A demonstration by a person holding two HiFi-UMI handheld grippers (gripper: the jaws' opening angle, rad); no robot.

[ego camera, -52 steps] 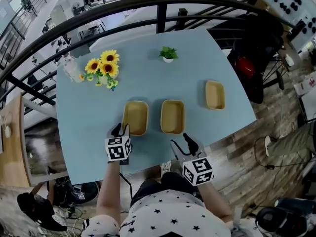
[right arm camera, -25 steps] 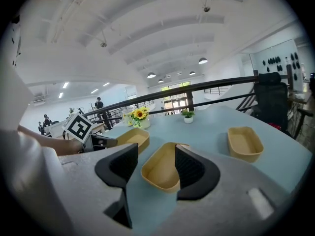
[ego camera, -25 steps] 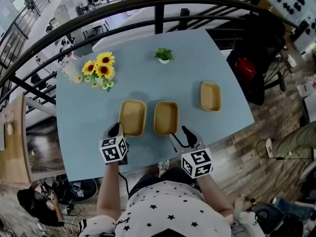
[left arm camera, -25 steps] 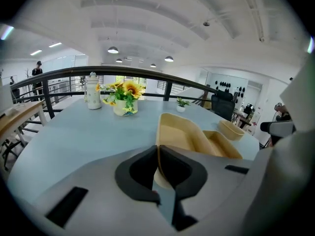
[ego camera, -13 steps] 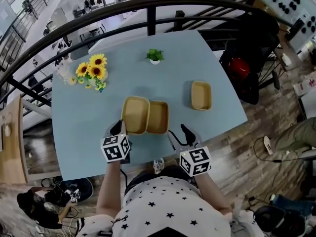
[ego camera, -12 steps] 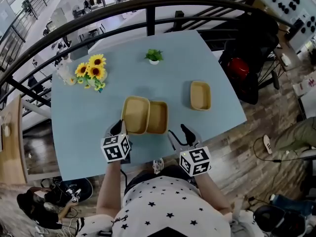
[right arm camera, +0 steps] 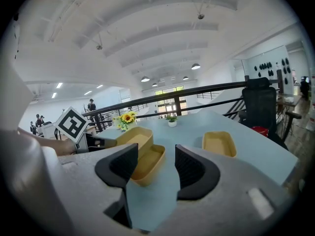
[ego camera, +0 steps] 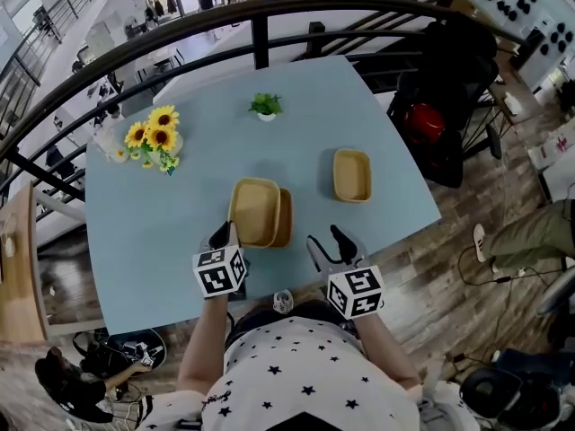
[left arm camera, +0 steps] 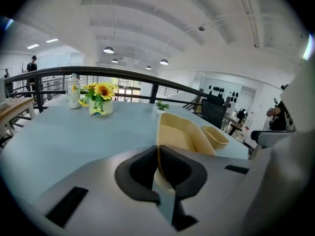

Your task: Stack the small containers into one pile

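Head view: blue counter (ego camera: 180, 232) carrying three tan containers, a sunflower vase (ego camera: 151, 137) at upper left and a small potted plant (ego camera: 266, 106) at upper centre.
Left gripper (ego camera: 223, 234): jaws closed tight on the near rim of the held container (ego camera: 255, 210). The left gripper view shows the thin wall pinched between the pads.
Right gripper (ego camera: 331, 243): jaws apart, with nothing between them but bare counter. It hangs lower right of centre, near the counter's front edge.
Held container: centre of frame, covering most of the middle container (ego camera: 283, 218), of which only a strip on the right shows.
Third container (ego camera: 351, 174): right of centre, well apart from the other two, untouched.
Change: a second ago the held container lay side by side with the middle one. Half a second ago their edges overlapped, and now it has travelled rightward over it.
Seating: the right gripper view shows the held container higher than the lower one and offset to its left, so it is probably not yet nested.
Meaning for task: the first stacking is nearly made. What remains, by judgement, is to line up, lower and release, then fetch the third container.
Risk: with the pinch at one end only, the far end may dip and catch the lower rim.
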